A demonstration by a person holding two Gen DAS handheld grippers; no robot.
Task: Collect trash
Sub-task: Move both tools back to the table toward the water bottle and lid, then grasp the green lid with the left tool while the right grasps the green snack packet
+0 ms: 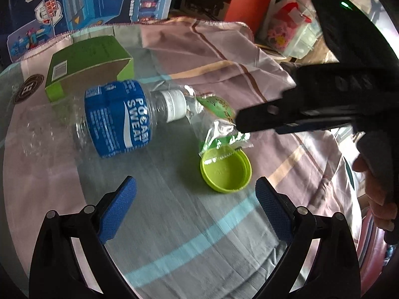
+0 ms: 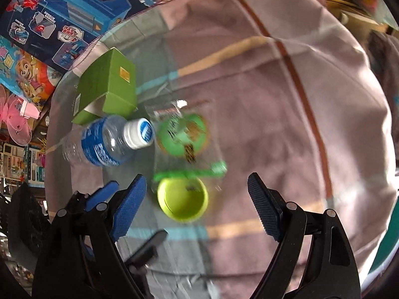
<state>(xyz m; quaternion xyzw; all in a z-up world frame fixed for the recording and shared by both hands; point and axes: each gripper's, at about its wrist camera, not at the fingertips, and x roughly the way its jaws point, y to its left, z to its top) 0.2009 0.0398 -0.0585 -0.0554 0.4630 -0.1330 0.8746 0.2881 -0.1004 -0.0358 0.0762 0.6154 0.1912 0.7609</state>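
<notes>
A clear bottle (image 1: 117,119) with a blue label and white cap lies on its side on the glass-topped table (image 1: 174,224). A crumpled clear-and-green wrapper (image 1: 217,124) lies by its cap, partly over an upturned lime-green lid (image 1: 225,172). An open green carton (image 1: 87,64) lies behind the bottle. My left gripper (image 1: 195,199) hovers open and empty, just short of the lid. My right gripper (image 1: 243,122) comes in from the right, its tip over the wrapper. In the right wrist view my right gripper (image 2: 197,199) is open with the lid (image 2: 183,199) below, between its fingers, the wrapper (image 2: 184,137) and bottle (image 2: 107,139) beyond.
A striped pink, grey and blue cloth (image 1: 224,57) lies under the glass. Blue toy boxes (image 1: 82,2) stand along the far left edge, and a bag of clutter (image 1: 289,25) at the far right. A hand (image 1: 376,189) holds the right gripper's handle. One of the left gripper's fingers (image 2: 102,195) shows at lower left.
</notes>
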